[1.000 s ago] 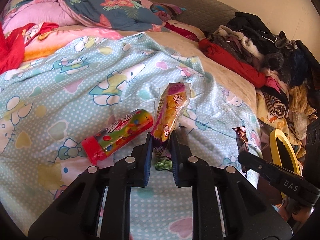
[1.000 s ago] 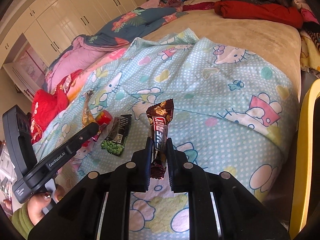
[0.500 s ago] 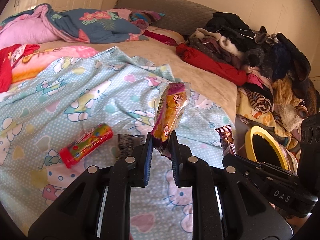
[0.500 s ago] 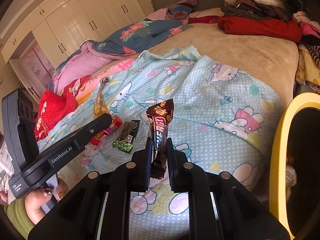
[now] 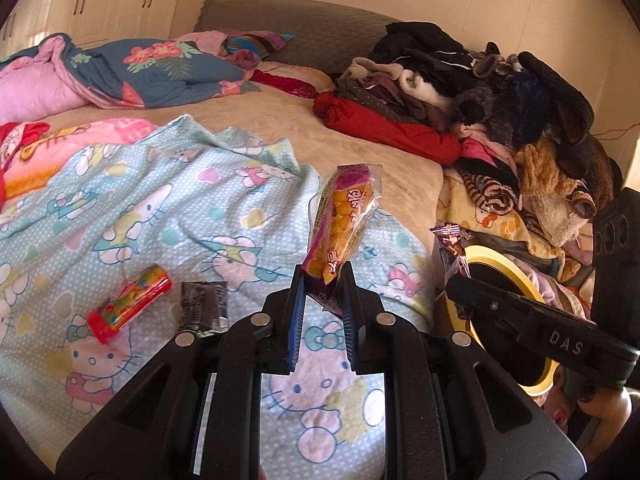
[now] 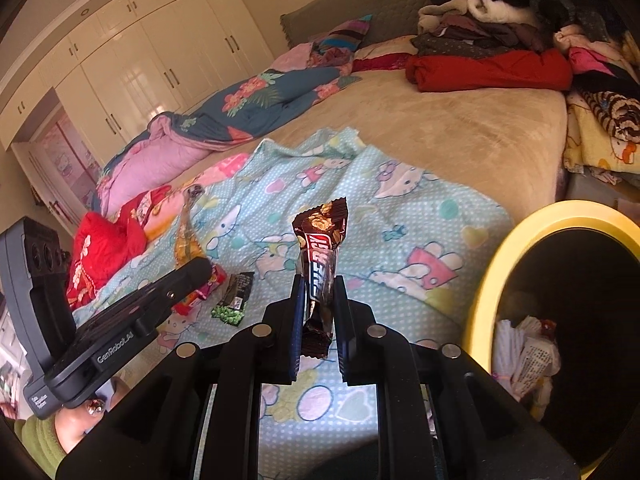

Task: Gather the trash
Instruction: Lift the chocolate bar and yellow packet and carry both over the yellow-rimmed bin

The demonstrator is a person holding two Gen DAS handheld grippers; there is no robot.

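My left gripper [image 5: 322, 280] is shut on a yellow and pink snack bag [image 5: 341, 224] and holds it upright above the Hello Kitty blanket [image 5: 160, 208]. My right gripper [image 6: 317, 284] is shut on a brown chocolate bar wrapper [image 6: 320, 256], held upright next to the yellow-rimmed bin [image 6: 500, 264]. The bin [image 5: 504, 264] also shows at the right of the left wrist view, behind the right gripper's body. A red candy tube [image 5: 128, 304] and a black and green wrapper [image 5: 202, 308] lie on the blanket. The same wrapper [image 6: 234, 298] shows in the right wrist view.
The bin holds white paper trash [image 6: 524, 356]. A pile of clothes [image 5: 480, 92] with a red garment [image 5: 384, 128] covers the bed's far right. Folded quilts [image 5: 120, 68] lie at the back left. White wardrobes [image 6: 132, 64] stand beyond the bed.
Both grippers have moved right, toward the bin, each still holding its wrapper. The candy tube and the black wrapper have slid left in view and the bin's opening now shows its contents.
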